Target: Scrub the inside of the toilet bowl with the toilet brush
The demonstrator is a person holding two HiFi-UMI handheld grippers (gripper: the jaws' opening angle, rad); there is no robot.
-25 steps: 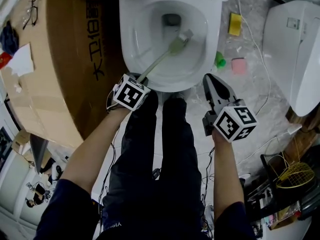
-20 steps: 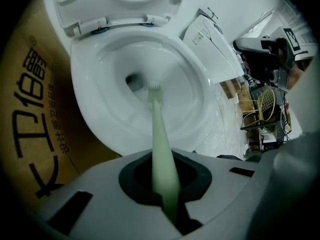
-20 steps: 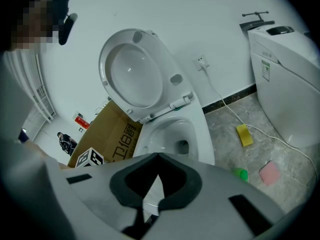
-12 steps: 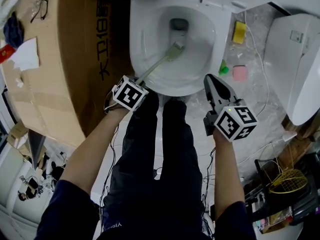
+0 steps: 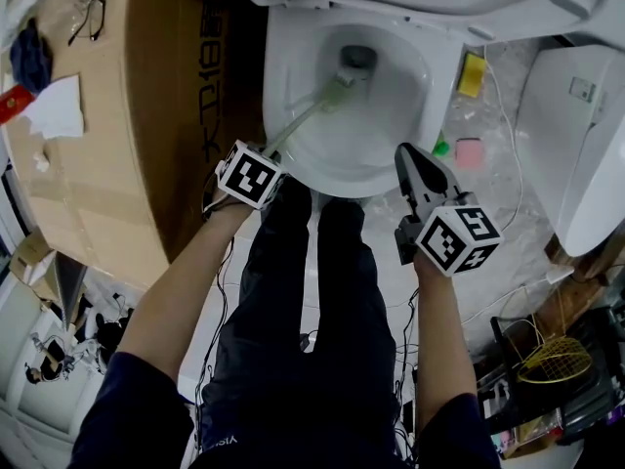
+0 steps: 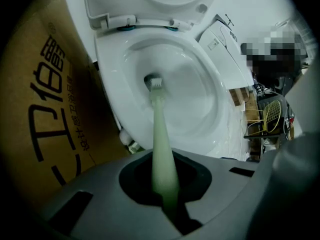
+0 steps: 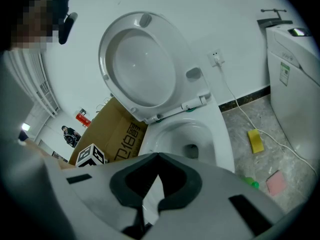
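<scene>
In the head view the white toilet bowl (image 5: 293,86) lies open, its lid raised. My left gripper (image 5: 271,150) hovers by the bowl's near-left rim, shut on the handle of the pale green toilet brush (image 5: 308,107). The brush head reaches down inside, just short of the drain hole (image 5: 358,59). The left gripper view looks along the toilet brush (image 6: 159,129) from my left gripper (image 6: 165,181) into the toilet bowl (image 6: 200,104). At the bowl's near-right rim my right gripper (image 5: 405,154) is shut on nothing. In its own view the right gripper (image 7: 157,157) points at the toilet bowl (image 7: 172,129) and the raised lid (image 7: 140,64).
A big cardboard box (image 5: 127,115) stands against the toilet's left side. On the floor to the right lie a yellow sponge (image 5: 472,74), a pink sponge (image 5: 469,152), a small green object (image 5: 440,149) and a white cable. A white appliance (image 5: 576,135) and a wire rack (image 5: 547,360) stand further right.
The brush head has slid deeper into the bowl, closer to the drain hole. The right gripper has stayed by the near-right rim.
</scene>
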